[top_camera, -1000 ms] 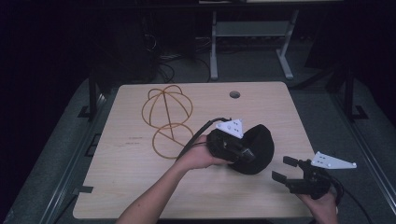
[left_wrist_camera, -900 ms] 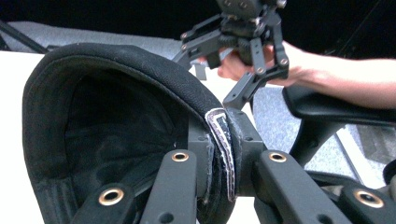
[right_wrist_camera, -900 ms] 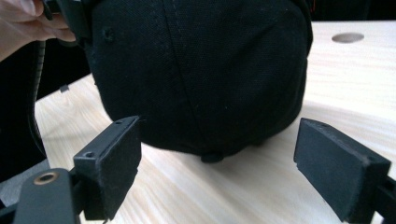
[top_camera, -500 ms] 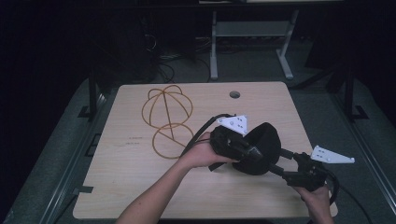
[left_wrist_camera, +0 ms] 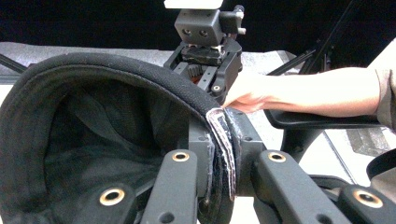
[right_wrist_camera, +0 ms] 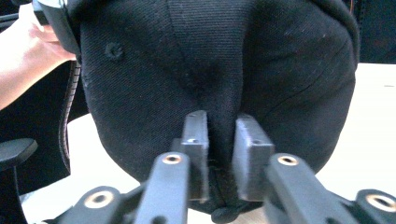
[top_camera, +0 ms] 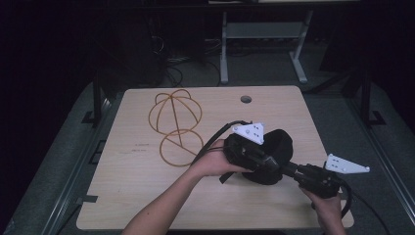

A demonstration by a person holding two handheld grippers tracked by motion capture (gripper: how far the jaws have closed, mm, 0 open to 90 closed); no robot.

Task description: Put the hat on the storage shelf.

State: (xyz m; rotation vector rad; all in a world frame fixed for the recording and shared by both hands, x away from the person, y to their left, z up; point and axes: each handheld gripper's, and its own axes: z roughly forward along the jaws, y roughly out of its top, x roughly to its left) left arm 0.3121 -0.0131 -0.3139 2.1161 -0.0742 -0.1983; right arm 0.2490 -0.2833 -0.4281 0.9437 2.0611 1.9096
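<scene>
A black cap [top_camera: 280, 143] hangs over the right part of the table between both grippers. My left gripper [top_camera: 268, 164] is shut on its brim edge; in the left gripper view the jaws [left_wrist_camera: 222, 154] pinch the stitched rim, with the cap's hollow inside [left_wrist_camera: 93, 140] to the left. My right gripper [top_camera: 289, 169] comes in from the lower right. Its jaws have just been closing, and in the right gripper view [right_wrist_camera: 220, 140] they pinch a fold of the cap's crown [right_wrist_camera: 210, 56].
A golden wire cap stand [top_camera: 175, 125] lies on the wooden table [top_camera: 147, 196], left of the cap. A cable hole [top_camera: 245, 99] sits near the table's far edge. Dark floor and a metal frame [top_camera: 259, 34] lie beyond it.
My right gripper has moved left up to the cap and its jaws have closed on the fabric. The left gripper and cap have shifted slightly to the right.
</scene>
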